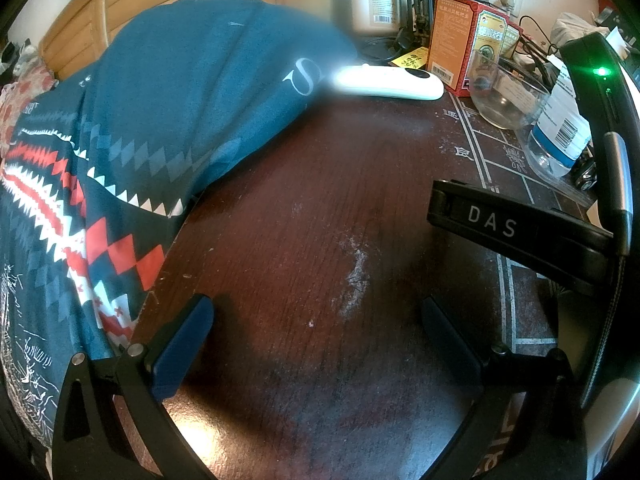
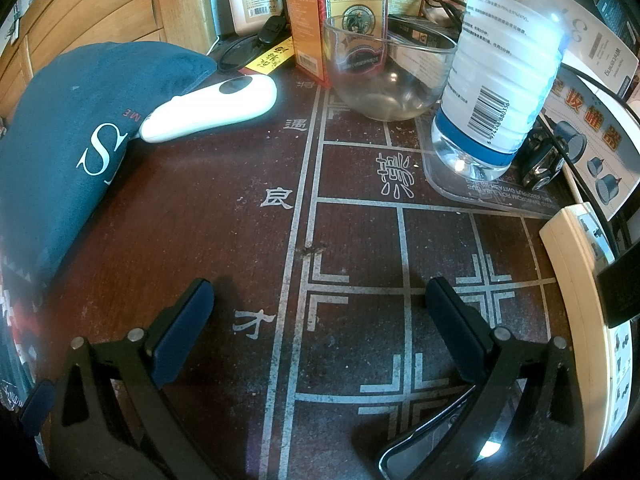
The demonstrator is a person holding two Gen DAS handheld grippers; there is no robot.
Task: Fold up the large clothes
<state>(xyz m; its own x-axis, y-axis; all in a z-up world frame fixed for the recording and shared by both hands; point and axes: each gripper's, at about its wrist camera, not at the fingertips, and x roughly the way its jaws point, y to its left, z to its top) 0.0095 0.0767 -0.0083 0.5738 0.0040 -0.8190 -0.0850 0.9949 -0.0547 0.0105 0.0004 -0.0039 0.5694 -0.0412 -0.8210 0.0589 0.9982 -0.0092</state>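
Garment (image 1: 160,92) heaped left of white remote (image 1: 390,82) on bench (image 1: 300,260) | soft, limp, best pinched at hem | left claw (image 1: 318,334) and right claw (image 2: 320,316) spread, empty

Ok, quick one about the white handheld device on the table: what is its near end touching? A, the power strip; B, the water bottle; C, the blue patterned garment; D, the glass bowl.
C: in the right wrist view the white device lies with its narrow end against the edge of the blue garment, while the glass bowl and water bottle stand apart to its right.
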